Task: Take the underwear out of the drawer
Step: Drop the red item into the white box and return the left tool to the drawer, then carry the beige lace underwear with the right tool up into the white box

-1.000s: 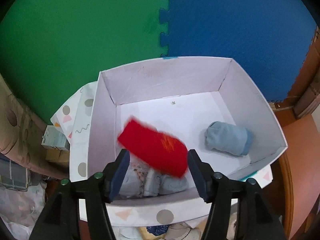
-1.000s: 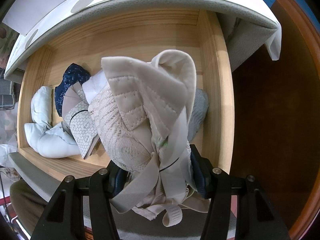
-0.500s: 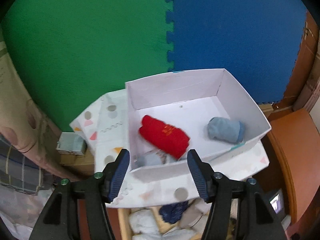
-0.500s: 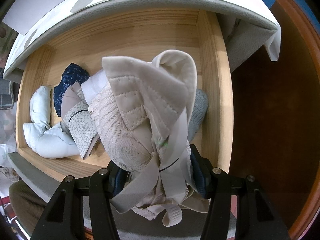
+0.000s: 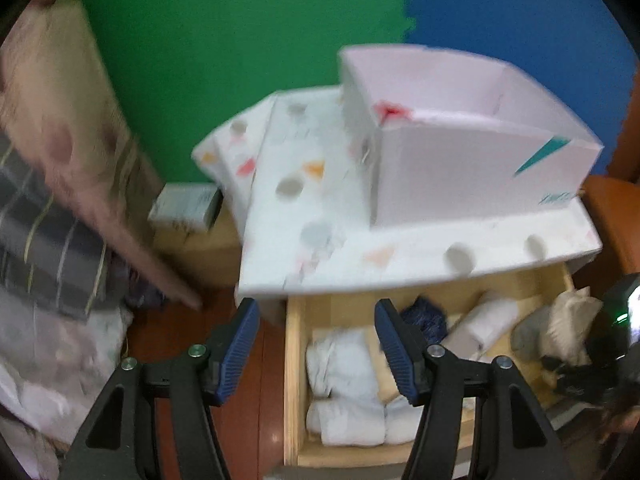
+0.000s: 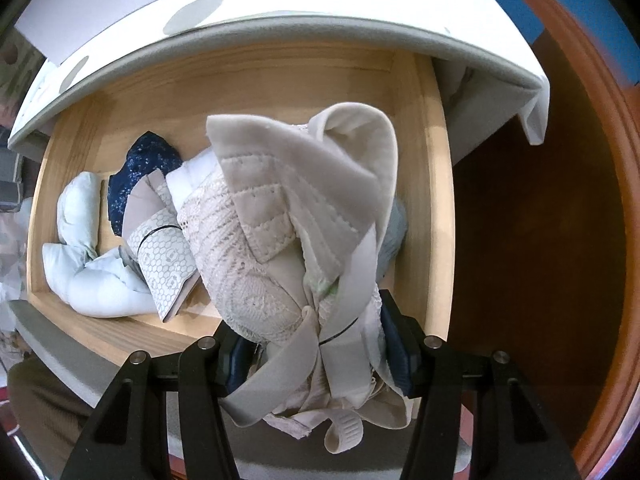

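Above the open wooden drawer (image 6: pixel 436 184), the right gripper (image 6: pixel 316 356) points straight down, pinching a beige lace bra (image 6: pixel 288 240). At ten o'clock from it, the left gripper (image 5: pixel 316 344) tilts downward, jaws spread and empty, over folded white underwear (image 5: pixel 344 364).

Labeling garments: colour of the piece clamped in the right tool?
Beige with pale lace; clearest in the right wrist view.

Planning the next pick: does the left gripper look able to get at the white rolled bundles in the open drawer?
Probably yes. The left gripper is open and empty, hanging above the drawer; the white rolled bundles lie uncovered at that end, clear of the right gripper holding the beige underwear.
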`<action>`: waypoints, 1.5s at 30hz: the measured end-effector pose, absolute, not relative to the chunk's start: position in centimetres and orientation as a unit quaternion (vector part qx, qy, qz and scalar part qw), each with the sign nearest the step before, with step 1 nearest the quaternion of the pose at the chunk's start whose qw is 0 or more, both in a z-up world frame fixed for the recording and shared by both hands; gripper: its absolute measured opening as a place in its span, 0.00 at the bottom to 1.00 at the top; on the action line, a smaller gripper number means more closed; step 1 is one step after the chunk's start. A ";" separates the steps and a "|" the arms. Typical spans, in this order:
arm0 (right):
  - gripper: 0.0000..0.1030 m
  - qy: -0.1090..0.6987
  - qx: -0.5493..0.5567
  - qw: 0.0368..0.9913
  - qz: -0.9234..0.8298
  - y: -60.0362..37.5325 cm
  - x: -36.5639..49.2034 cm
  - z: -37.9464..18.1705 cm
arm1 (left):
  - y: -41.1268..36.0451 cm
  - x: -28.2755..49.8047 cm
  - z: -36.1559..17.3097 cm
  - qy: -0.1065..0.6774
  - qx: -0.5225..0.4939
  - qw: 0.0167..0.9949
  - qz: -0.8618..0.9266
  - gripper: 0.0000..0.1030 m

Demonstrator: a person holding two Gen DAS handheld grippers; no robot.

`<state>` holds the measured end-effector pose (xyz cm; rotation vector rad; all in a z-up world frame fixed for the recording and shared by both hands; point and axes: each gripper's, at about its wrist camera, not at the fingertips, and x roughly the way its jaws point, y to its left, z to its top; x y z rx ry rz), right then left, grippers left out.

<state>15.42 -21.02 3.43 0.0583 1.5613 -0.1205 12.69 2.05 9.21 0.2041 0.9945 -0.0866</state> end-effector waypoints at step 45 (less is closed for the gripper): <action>0.51 0.527 0.012 0.850 -0.009 -20.2 24.1 27.6 | 4.9 8.9 1.4 0.495 -0.012 0.869 0.011 0.60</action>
